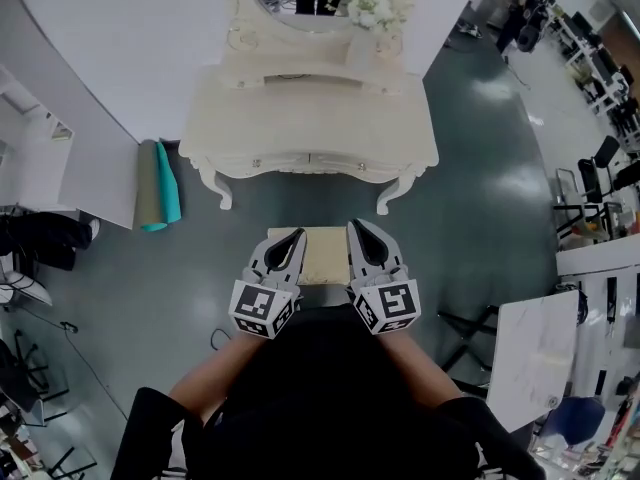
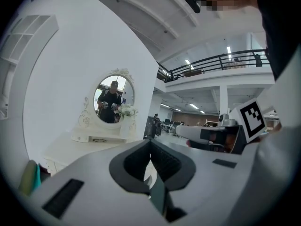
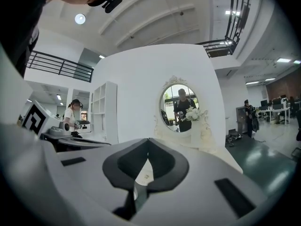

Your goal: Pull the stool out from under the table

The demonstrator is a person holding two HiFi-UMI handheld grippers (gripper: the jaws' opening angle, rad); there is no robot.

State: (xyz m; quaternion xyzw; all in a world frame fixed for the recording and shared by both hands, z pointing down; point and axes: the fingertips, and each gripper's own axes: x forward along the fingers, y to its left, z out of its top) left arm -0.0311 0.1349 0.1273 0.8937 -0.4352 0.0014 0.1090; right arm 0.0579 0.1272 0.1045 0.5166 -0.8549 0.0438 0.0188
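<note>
The stool [image 1: 322, 256], with its beige square cushion, stands on the grey floor just in front of the white dressing table [image 1: 310, 118]. It shows between my two grippers in the head view, partly hidden by them and by my body. My left gripper [image 1: 297, 235] is held over the stool's left side, shut and empty. On the other side my right gripper [image 1: 355, 225] is also shut, with nothing in it. In the left gripper view the jaws [image 2: 150, 142] meet, aimed level toward the oval mirror [image 2: 114, 99]. The right gripper view shows closed jaws [image 3: 148, 142] facing the mirror [image 3: 181, 103].
Two rolled mats [image 1: 158, 183], green and teal, lie by the wall left of the table. Dark gear [image 1: 40, 238] sits at far left. A black folding stand [image 1: 470, 328] and a white table [image 1: 535, 353] are at right, with office chairs [image 1: 590, 183] beyond. A person [image 1: 525, 8] stands far back.
</note>
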